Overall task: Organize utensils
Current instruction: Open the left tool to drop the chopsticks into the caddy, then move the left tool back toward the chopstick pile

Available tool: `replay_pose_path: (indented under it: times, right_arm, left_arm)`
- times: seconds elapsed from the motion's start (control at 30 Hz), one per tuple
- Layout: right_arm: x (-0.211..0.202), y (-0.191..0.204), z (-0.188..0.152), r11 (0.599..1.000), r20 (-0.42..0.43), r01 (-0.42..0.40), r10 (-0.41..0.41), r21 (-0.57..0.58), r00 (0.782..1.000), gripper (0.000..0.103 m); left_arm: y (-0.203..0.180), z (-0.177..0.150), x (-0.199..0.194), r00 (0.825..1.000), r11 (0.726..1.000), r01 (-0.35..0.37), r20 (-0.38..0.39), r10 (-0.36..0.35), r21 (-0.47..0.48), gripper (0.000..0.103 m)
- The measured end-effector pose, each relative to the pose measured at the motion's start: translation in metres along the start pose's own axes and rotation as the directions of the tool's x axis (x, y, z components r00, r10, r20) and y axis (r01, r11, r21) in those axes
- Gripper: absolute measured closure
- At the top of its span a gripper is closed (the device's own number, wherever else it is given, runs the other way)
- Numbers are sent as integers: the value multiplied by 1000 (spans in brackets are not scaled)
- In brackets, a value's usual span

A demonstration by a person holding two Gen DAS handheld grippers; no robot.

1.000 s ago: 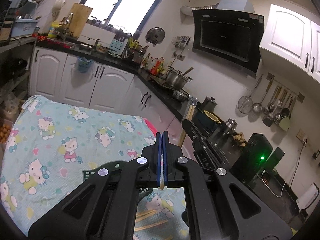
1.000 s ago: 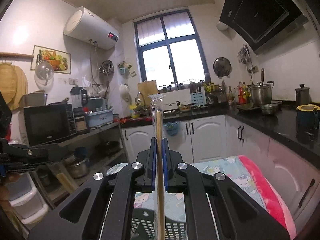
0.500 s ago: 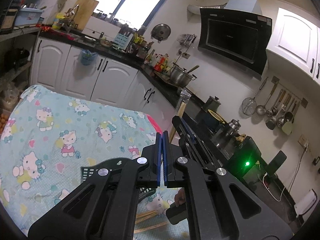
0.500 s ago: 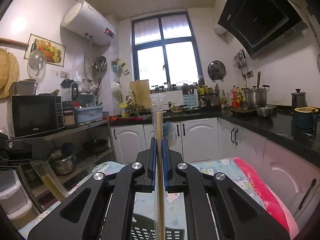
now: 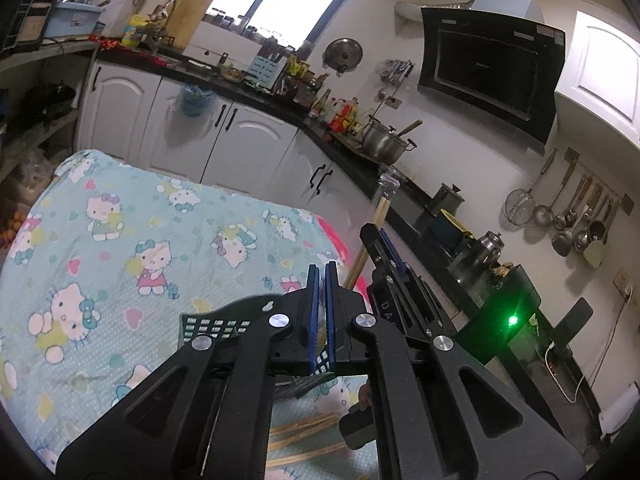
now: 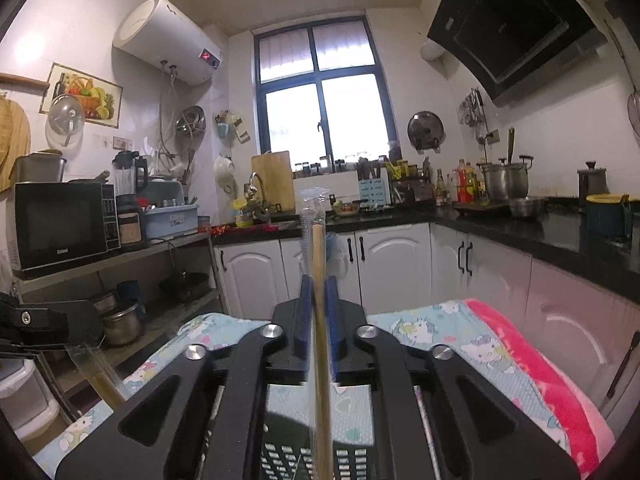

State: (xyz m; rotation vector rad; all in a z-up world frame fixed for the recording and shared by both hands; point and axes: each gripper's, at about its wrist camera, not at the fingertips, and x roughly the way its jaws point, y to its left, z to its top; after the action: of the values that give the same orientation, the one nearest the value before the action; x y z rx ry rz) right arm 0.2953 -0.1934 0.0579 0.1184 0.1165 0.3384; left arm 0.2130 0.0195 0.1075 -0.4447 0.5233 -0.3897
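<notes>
Your right claw (image 6: pixel 318 320) had just been opening around the wrapped chopsticks (image 6: pixel 319 264) standing over the black basket (image 6: pixel 312 458), pads no longer pressing, while your left claw (image 5: pixel 320 316) stayed shut on a clear wrapper, and loose chopsticks (image 5: pixel 308 440) still lay on the bench.

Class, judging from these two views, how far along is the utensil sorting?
Done: nothing can be confirmed in the basket yet. In hand: the right gripper, jaws just opening, releases wrapped chopsticks upright above it; the left gripper is shut on another wrapped pair. Left: loose chopsticks lie on the tablecloth.
</notes>
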Motion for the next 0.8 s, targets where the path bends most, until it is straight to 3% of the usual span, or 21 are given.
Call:
replay_pose_path:
  times: [0.03, 0.07, 0.2, 0.3, 0.53, 0.8]
  right_arm:
    - [-2, -3, -2, 1000, -5, -2, 2, 19, 1000, 61]
    - [-5, -5, -4, 999, -5, -8, 8, 39, 1000, 60]
    - [-15, -14, -8, 995, -39, -30, 34, 95, 999, 56]
    - [-25, -20, -9, 993, -68, -28, 36, 116, 997, 53]
    - [-57, -26, -8, 993, -112, -48, 60, 109, 992, 34]
    - [-85, -31, -9, 993, -181, -43, 63, 113, 982, 25]
  left_arm:
    - [1, -1, 0, 1000, 1000, -6, -4, 6, 0, 101]
    - [2, -3, 0, 1000, 1000, -10, -6, 10, 2, 100]
    - [7, -8, -6, 999, 999, -41, 2, 41, 5, 72]
    - [8, -11, -14, 997, 997, -75, 19, 74, 24, 59]
    - [18, -21, -35, 988, 990, -140, 66, 138, 19, 15]
    - [24, -35, -53, 980, 983, -182, 83, 179, 32, 11]
